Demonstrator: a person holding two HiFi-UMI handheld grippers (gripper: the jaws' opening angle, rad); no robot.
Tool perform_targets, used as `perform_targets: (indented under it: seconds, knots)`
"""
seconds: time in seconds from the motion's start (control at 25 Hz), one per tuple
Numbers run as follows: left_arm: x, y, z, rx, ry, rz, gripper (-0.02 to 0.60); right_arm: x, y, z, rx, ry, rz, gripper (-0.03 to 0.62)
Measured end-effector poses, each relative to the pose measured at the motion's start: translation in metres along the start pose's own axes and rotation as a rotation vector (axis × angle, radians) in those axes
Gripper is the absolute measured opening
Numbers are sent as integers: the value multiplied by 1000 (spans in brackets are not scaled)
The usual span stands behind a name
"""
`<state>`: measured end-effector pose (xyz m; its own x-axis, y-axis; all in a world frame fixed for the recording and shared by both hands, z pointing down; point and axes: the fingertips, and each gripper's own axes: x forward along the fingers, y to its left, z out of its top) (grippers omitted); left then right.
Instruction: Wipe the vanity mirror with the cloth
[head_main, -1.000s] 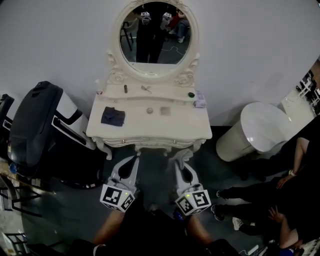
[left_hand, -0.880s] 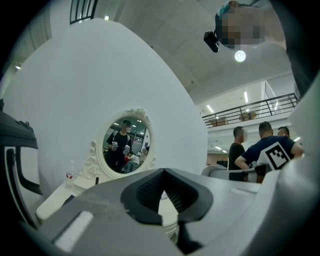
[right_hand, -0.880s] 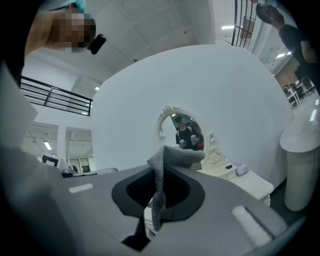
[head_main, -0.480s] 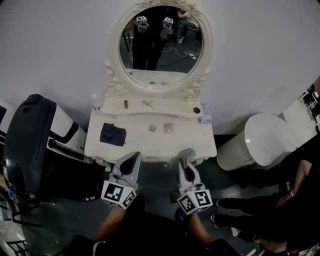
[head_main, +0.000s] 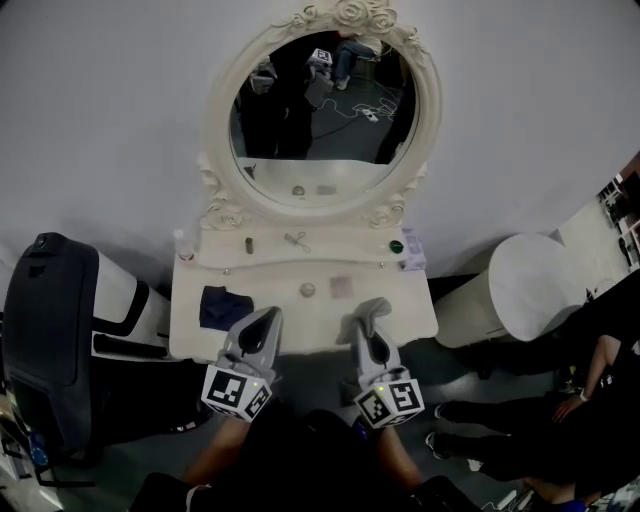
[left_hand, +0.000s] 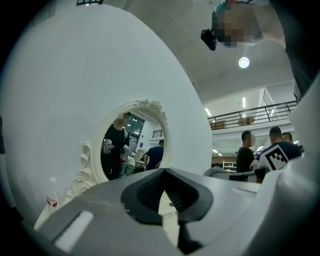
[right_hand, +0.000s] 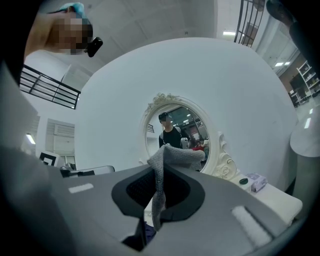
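No brand or wording can be read anywhere. The only print is the black-and-white square markers on each gripper's cube, plus a red label on the small clear bottle (left_hand: 52, 197) at the lower left of the left gripper view (too small to read).

The oval vanity mirror in its cream carved frame (head_main: 322, 110) fills the upper centre of the head view. It stands upright at the back of the white dressing table (head_main: 400, 300). Its glass looks dark, reflecting a standing person, other people and the table's small things along its lower edge.

The grey knitted cloth (right_hand: 172, 157) is pinched in the right gripper (right_hand: 160, 175), whose jaws are closed on it. A folded peak of it rises above the tips and a strip hangs down between them. In the head view the cloth (head_main: 372, 312) sits in the lower centre, over the table's front edge and apart from the mirror glass.

The left gripper (left_hand: 164, 172) has its jaws together with nothing between them. In the head view it (head_main: 262, 325) lies just left of the right gripper (head_main: 372, 322).

A dark blue crumpled cloth (head_main: 224, 307) lies on the table's left part. A small green round lid (head_main: 396, 246) and a lilac packet (head_main: 415, 258) sit at the table's right end.
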<state>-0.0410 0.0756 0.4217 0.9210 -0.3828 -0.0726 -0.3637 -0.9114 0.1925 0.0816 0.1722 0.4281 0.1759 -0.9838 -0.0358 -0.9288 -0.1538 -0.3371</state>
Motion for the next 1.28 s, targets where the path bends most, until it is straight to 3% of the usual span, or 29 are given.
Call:
perform_targets:
  seconds: [0.2, 0.4, 1.0, 1.28]
  knots:
    - [24, 19, -1, -33, 10, -11, -3, 29, -8, 8, -19, 1, -12, 17]
    - [57, 35, 4, -16, 8, 4, -2, 64, -30, 19, -14, -14, 3, 17]
    - [192, 66, 42, 47, 15, 137, -6, 193, -114, 89, -16, -50, 172, 17]
    - [226, 75, 75, 42, -11, 80, -6, 236, -121, 148, -50, -124, 198, 17]
